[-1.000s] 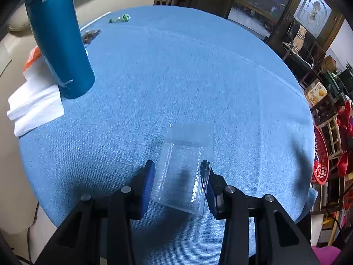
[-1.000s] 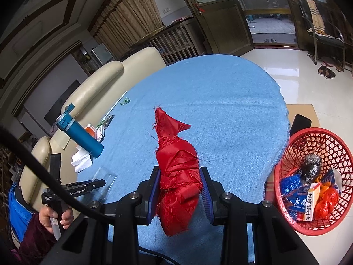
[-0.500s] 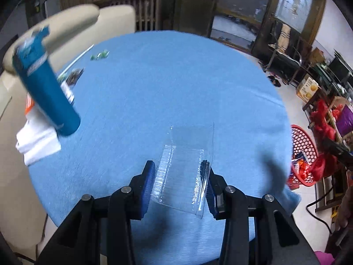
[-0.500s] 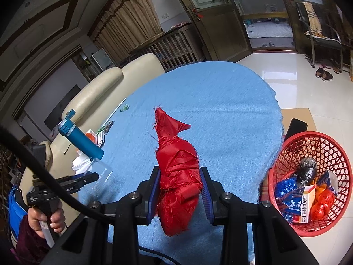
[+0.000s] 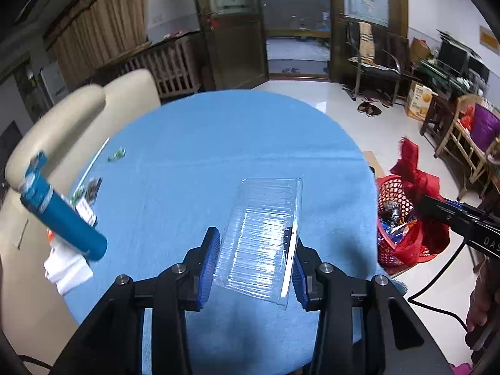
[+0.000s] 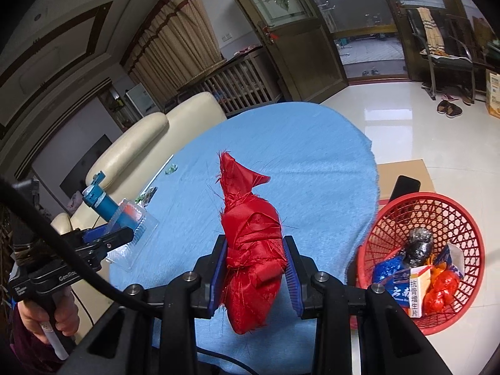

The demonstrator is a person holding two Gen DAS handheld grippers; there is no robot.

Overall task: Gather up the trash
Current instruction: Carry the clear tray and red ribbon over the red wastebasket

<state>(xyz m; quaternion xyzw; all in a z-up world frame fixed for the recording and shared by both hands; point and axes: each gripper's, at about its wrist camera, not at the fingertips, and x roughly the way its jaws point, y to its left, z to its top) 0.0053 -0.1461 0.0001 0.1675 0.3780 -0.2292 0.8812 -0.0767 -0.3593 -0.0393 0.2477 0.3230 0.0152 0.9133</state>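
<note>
My left gripper (image 5: 253, 261) is shut on a clear plastic clamshell container (image 5: 265, 237) and holds it above the blue tablecloth (image 5: 193, 162); the container also shows in the right wrist view (image 6: 131, 229). My right gripper (image 6: 253, 268) is shut on a knotted red cloth bundle (image 6: 250, 250), held up near the table's right edge. A red mesh basket (image 6: 443, 215) holding several pieces of trash stands on the floor to the right. In the left wrist view the red bundle (image 5: 415, 178) hangs over the basket (image 5: 390, 187).
A blue bottle (image 5: 62, 218) stands at the table's left by white napkins (image 5: 67, 268) and small wrappers (image 5: 116, 154). A cream sofa (image 5: 62, 125) lies behind the table. A cardboard sheet and black phone (image 6: 404, 186) lie on the floor beside the basket.
My left gripper has lifted the clear container off the table and tilted up. My right gripper has carried the red bundle closer to the basket.
</note>
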